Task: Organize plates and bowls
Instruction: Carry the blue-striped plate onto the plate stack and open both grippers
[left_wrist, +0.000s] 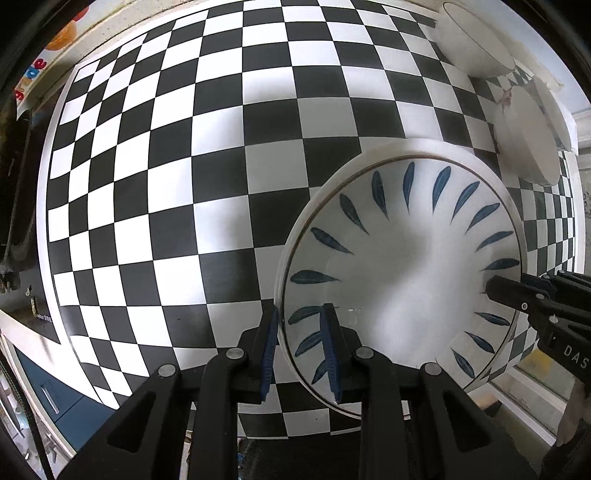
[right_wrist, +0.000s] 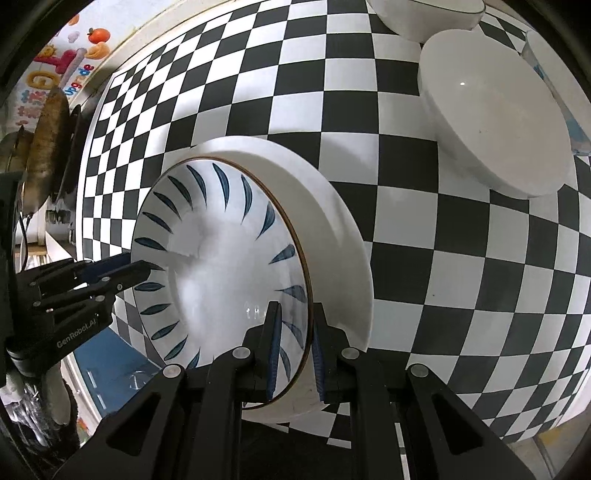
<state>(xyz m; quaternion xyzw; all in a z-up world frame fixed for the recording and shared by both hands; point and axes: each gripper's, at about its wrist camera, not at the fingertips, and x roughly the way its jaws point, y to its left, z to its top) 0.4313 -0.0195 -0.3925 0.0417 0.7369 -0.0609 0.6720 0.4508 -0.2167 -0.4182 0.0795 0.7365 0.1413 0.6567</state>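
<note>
Left wrist view: left gripper (left_wrist: 301, 345) clamped on near rim of bowl (left_wrist: 399, 269); right gripper (right_wrist: 295, 347) clamped on opposite rim. Bowl over checkered mat (left_wrist: 221, 147), white bowls (right_wrist: 495, 125) far right.

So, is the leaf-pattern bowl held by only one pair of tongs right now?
No. Both the left tongs and the right tongs are clamped on opposite sides of the leaf-pattern bowl's rim.
</note>
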